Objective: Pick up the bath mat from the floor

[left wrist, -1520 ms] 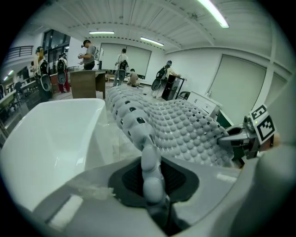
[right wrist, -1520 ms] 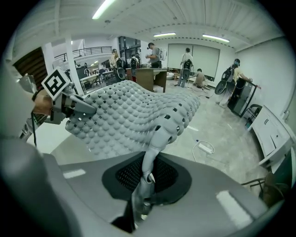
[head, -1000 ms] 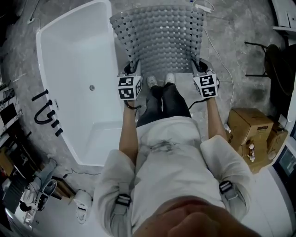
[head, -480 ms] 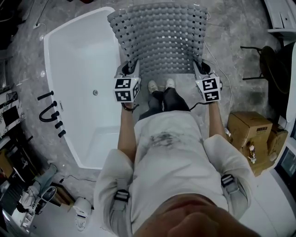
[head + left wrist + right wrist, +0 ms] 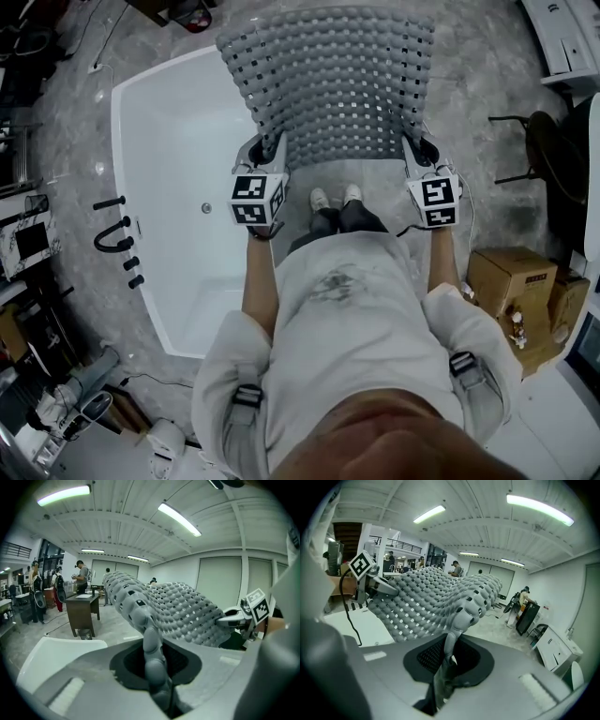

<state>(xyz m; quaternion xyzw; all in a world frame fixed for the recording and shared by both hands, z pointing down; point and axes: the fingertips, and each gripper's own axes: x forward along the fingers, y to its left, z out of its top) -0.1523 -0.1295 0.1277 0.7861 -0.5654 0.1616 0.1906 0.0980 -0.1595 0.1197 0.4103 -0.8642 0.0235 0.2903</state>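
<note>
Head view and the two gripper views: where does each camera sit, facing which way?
Head view: on the person's head, facing steeply down at the bath mat and bathtub; torso, arms, shoes, left gripper and right gripper show.
Left gripper view: on the left gripper, facing along its jaws, shut on the bath mat; right gripper shows at right.
Right gripper view: mirrored; left gripper shows at left.
All share the bath mat.
</note>
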